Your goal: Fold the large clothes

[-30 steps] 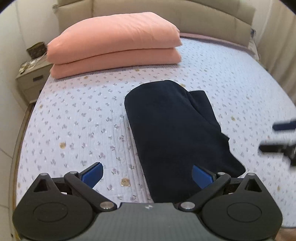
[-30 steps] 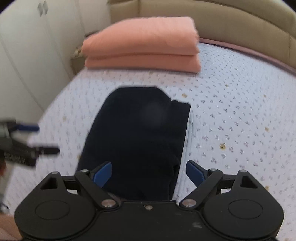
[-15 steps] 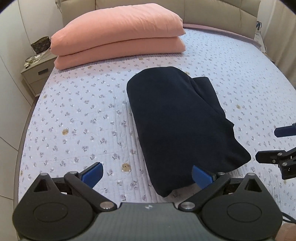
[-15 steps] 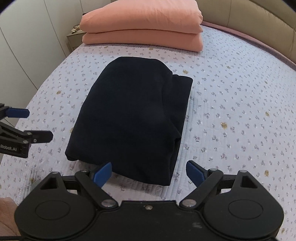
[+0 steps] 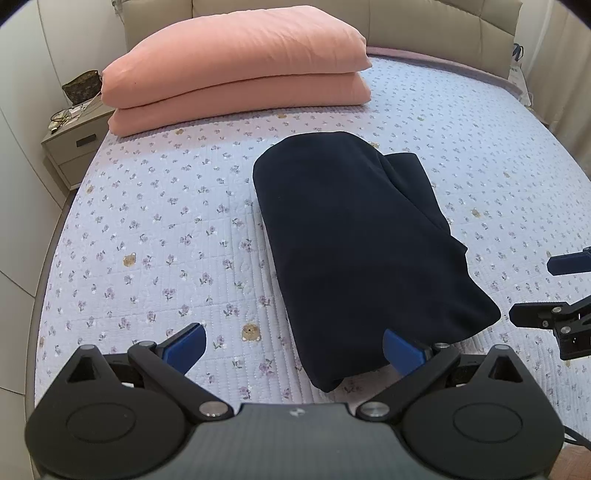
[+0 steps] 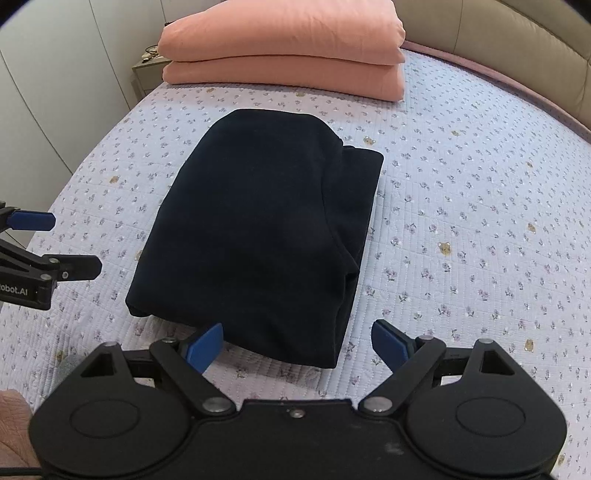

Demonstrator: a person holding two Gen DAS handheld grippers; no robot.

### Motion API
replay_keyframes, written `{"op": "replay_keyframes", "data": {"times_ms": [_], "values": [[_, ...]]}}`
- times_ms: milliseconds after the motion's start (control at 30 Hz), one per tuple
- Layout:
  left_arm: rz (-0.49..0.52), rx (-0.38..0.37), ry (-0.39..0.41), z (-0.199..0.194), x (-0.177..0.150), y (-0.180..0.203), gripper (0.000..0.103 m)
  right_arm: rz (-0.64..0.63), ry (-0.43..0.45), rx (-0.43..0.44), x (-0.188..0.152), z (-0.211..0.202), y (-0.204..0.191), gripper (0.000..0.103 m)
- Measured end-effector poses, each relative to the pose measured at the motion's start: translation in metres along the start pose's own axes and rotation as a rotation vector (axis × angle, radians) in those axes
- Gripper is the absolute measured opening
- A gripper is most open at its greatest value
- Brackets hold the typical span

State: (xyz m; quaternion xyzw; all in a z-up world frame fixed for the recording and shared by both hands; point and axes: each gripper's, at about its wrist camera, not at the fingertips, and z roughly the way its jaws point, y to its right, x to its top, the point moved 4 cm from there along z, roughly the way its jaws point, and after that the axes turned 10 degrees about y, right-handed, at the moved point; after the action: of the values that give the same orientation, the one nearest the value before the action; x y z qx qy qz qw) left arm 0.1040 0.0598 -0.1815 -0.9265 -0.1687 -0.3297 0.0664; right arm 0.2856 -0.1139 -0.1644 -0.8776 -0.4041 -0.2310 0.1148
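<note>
Where both wrist views look along the bed (image 5: 155, 229), its surface is a pale lilac quilted coverlet printed with small purple flowers and scattered tan bear motifs, bounded at the far end by one beige padded headboard (image 5: 443, 26) and, on the left, by white panelled walls. One dark navy garment (image 5: 354, 236), folded into a thick oblong bundle, lies near the middle of the coverlet, its rounded end towards the headboard and a second layer showing along its right side. Two salmon-pink pillows (image 5: 236, 70), stacked one on the other, rest against the headboard, well apart from the garment. One grey bedside cabinet (image 5: 74, 144) stands left of the bed, carrying one brown patterned pouch (image 5: 82, 86) and small clutter too small to tell. One white bag (image 5: 516, 64) sits at the far right edge. Grippers, two: left gripper (image 5: 293, 345), jaws spread wide, nothing held, its right blue pad just at the garment's near corner; right gripper (image 6: 297, 341), jaws likewise spread, empty, straddling the garment's near edge. One hand (image 6: 13, 428) shows partly at the lower left of the right view.
</note>
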Motion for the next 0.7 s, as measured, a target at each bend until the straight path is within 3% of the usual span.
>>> {"op": "replay_keyframes", "data": {"times_ms": [700], "values": [[-0.013,0.001,0.007,0.0001,-0.0002,-0.0008,0.103,-0.013,-0.012,0.006,-0.0022,0.0015,-0.0004,0.103]]}}
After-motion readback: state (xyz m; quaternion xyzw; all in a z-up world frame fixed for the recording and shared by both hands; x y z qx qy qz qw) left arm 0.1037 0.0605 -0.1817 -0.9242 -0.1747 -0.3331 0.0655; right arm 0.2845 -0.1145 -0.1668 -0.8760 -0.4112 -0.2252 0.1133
